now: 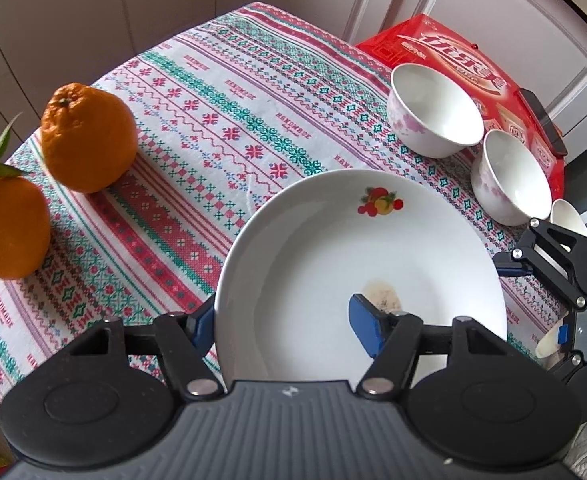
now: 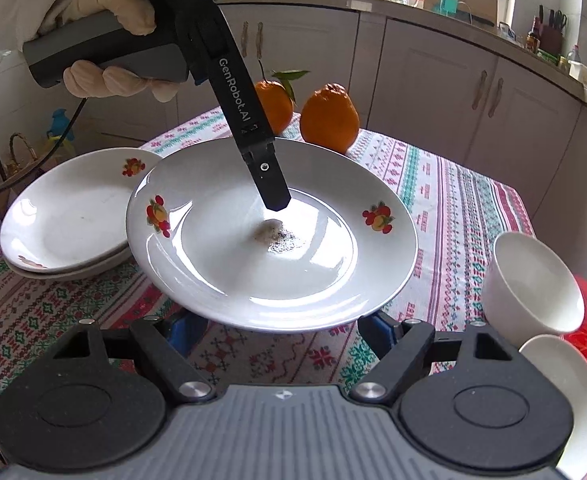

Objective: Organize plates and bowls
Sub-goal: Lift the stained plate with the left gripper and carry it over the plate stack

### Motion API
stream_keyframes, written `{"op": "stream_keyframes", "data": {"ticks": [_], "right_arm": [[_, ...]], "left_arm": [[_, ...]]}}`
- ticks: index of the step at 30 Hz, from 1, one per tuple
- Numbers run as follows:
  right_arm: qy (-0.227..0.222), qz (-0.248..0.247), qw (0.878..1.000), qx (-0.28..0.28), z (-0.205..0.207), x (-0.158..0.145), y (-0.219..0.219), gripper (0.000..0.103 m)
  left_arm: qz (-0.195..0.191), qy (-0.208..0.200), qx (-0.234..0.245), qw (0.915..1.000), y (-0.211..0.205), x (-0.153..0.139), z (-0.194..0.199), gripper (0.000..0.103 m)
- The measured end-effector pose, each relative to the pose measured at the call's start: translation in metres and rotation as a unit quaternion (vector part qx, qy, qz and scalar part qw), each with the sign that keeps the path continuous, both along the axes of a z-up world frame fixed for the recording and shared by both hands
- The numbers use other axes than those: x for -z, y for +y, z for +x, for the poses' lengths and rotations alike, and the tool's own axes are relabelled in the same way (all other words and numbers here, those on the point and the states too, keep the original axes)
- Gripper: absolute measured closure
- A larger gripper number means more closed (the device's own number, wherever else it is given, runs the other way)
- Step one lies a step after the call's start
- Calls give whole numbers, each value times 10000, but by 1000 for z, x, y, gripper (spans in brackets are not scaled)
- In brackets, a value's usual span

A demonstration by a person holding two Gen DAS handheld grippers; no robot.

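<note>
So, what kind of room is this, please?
Most likely a home kitchen. A counter crowded with bottles runs above white cabinets, a knife block stands on it, and the table has a patterned cloth with oranges, a plate and bowls.

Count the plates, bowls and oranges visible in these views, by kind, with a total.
Plates: 3
Bowls: 2
Oranges: 2
Total: 7
</note>
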State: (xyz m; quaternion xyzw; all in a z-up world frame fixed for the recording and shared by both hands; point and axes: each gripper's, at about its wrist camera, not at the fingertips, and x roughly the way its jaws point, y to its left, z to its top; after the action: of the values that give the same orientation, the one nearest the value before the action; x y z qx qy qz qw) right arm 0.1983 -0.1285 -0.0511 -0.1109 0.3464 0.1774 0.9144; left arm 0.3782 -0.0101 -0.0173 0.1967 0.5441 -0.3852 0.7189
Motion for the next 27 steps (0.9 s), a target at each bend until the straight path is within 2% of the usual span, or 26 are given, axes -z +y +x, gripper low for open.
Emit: {"op": "stream_keyframes", "data": {"ticks": [14, 27], "right_arm": [[-250, -129, 9975, -643, -11, -18, 29, 18], [-161, -34, 9891, -1465, -17, -19, 74, 18]], "left_arm": [[-50, -236, -592, 9980, 52, -21, -26, 37], [-101, -307, -1528, 9877, 122, -24, -65, 37]]}}
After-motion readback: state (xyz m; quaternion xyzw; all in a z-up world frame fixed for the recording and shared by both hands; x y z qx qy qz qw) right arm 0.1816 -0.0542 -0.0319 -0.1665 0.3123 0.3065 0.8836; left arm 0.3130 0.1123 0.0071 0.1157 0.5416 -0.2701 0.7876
